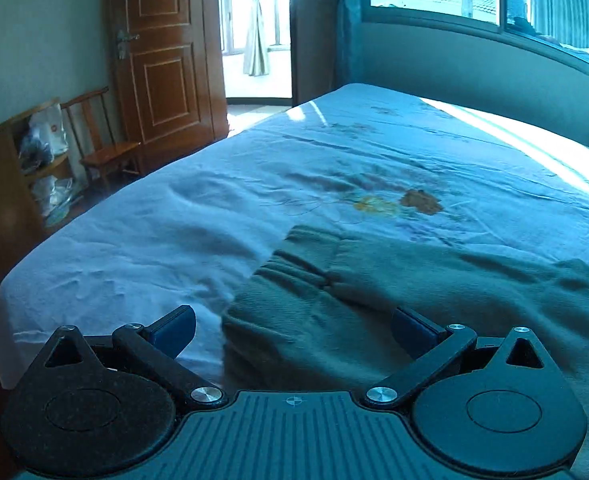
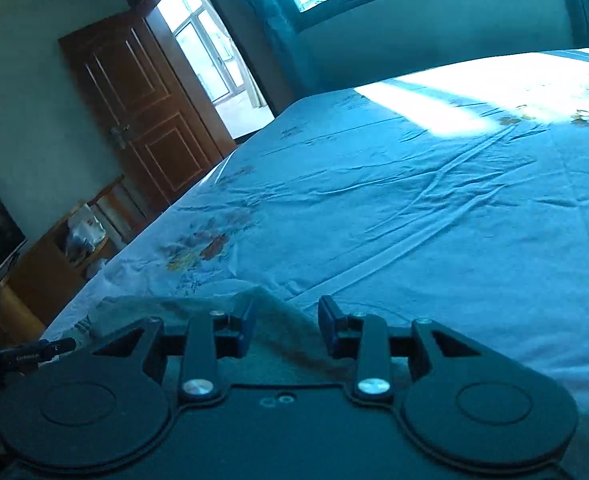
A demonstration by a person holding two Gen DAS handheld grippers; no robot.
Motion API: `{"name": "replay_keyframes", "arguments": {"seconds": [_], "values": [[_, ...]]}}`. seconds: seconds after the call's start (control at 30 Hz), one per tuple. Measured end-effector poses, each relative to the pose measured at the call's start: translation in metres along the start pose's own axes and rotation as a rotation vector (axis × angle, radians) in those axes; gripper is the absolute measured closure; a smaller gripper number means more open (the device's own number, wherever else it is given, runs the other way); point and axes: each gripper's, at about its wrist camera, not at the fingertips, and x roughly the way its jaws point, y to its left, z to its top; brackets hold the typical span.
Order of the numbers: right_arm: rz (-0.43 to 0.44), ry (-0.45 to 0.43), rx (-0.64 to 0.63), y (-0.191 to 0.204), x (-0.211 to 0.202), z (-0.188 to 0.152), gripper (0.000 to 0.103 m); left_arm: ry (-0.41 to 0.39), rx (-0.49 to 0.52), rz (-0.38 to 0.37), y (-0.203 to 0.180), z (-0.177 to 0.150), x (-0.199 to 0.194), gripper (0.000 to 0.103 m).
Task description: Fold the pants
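Grey-green pants lie folded on the blue bed sheet, with the ribbed waistband toward the bed's middle. My left gripper is wide open just above the near part of the pants, its blue pads on either side of the cloth without gripping it. In the right wrist view the pants show as a raised fold between the fingers. My right gripper is open, with a visible gap, and the cloth edge lies between its blue pads.
The bed sheet has a flower print and stretches far ahead. A wooden door, a chair and a shelf with bags stand left of the bed. A window wall lies beyond.
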Motion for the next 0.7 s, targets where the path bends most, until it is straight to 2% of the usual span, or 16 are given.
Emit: {"name": "replay_keyframes", "arguments": {"seconds": [0.1, 0.23, 0.33, 0.5, 0.57, 0.6, 0.67, 0.7], "values": [[-0.009, 0.071, -0.084, 0.018, 0.051, 0.014, 0.077, 0.065, -0.091, -0.030, 0.029, -0.008, 0.023, 0.000], [0.007, 0.157, -0.135, 0.023, 0.087, 0.015, 0.077, 0.083, -0.195, -0.127, 0.041, -0.026, 0.039, 0.000], [0.040, 0.228, -0.168, 0.019, 0.095, 0.016, 0.077, 0.075, -0.230, -0.146, 0.042, -0.036, 0.042, 0.000], [0.137, 0.283, -0.184, 0.018, 0.092, 0.016, 0.077, 0.070, -0.257, -0.154, 0.042, -0.035, 0.042, 0.001], [0.185, 0.297, -0.173, 0.018, 0.095, 0.018, 0.077, 0.073, -0.254, -0.162, 0.041, -0.033, 0.040, 0.010], [0.186, 0.293, -0.179, 0.019, 0.095, 0.018, 0.077, 0.073, -0.252, -0.166, 0.039, -0.032, 0.039, 0.013], [0.186, 0.303, -0.157, 0.018, 0.105, 0.019, 0.077, 0.077, -0.253, -0.179, 0.035, -0.029, 0.038, 0.026], [0.198, 0.309, -0.131, 0.018, 0.110, 0.020, 0.077, 0.078, -0.256, -0.172, 0.034, -0.028, 0.037, 0.026]]}}
